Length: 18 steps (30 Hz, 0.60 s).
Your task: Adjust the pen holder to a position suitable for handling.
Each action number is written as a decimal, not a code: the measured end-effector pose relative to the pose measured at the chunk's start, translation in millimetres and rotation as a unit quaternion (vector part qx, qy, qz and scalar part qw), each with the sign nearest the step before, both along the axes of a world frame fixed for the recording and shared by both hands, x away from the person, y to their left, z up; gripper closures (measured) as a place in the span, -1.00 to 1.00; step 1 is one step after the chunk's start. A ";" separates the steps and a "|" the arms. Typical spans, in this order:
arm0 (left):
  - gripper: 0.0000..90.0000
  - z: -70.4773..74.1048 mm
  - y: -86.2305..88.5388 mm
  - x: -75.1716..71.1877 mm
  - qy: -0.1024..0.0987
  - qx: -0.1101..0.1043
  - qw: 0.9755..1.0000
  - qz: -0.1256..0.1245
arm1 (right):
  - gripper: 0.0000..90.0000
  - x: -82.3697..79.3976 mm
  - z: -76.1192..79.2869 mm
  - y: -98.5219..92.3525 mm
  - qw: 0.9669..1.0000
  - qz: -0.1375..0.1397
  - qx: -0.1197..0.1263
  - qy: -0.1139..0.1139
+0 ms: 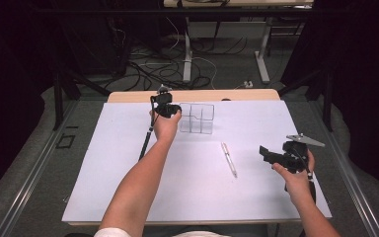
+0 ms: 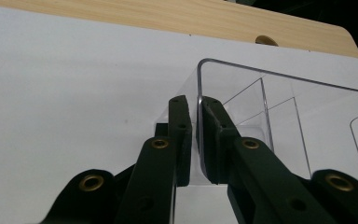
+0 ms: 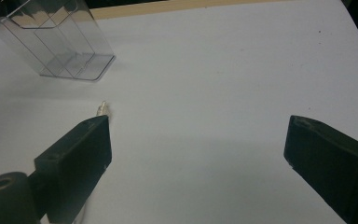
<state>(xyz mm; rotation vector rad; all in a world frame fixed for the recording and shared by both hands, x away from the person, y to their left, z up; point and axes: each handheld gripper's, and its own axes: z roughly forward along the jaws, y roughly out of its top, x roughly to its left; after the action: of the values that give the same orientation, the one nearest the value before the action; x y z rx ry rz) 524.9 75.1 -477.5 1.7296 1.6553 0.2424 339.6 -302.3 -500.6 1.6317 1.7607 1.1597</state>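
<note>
Tongs first: our left tongs point(image 2: 193, 140) are clamped on the near wall of the clear plastic box point(image 2: 279, 116), one jaw outside and one inside, with the thin wall pinched between them. In the high view these left tongs point(image 1: 170, 109) sit at the left edge of the box point(image 1: 197, 118), which stands upright toward the far side of the white surface point(image 1: 128, 163), close to the wooden strip point(image 1: 128, 96) behind it. Our right tongs point(image 3: 198, 154) hang with their jaws wide apart and nothing between them, held low over the surface at the right point(image 1: 266, 154); the tip of the pen point(image 3: 103, 108) shows just past one jaw. That pen point(image 1: 229, 159) lies flat between the two hands, well apart from the box. What worries us is the grip on the box: the wall is smooth, thin and slick, and we hold it by one edge alone, so if we lift or drag it the box may swing, tilt or slide out of the pinch. Squeezing harder could bend the wall. For the pen, its round, slender body may roll away if a jaw nudges it from the side, and a jaw scraping the surface could push it off line. If the pen is to go into a compartment, a tilted box would make it miss the narrow opening.
</note>
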 end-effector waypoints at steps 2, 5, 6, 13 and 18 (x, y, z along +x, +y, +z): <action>0.88 0.4 0.6 -1.1 -0.002 0.006 1.000 0.003 | -0.84 -0.3 0.2 1.1 1.000 -0.001 0.002 0.002; 0.89 1.6 2.0 -3.3 0.003 0.010 1.000 0.008 | -0.84 -0.2 0.2 1.1 1.000 -0.001 0.002 0.001; 0.89 1.7 2.7 -4.2 0.005 0.009 1.000 0.009 | -0.84 -0.2 0.2 1.1 1.000 -0.001 0.002 0.001; 0.90 2.3 7.5 -14.7 0.013 0.003 1.000 0.013 | -0.84 -0.6 1.0 1.4 1.000 0.000 0.003 0.001; 0.90 3.0 11.5 -25.0 0.017 -0.006 1.000 0.012 | -0.84 -1.0 1.3 2.0 1.000 0.001 0.003 0.001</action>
<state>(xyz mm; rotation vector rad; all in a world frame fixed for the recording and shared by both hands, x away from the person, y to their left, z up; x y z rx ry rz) 499.8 86.6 -474.4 1.7142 1.6996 0.2162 338.6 -300.3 -499.2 1.6347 1.7614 1.1663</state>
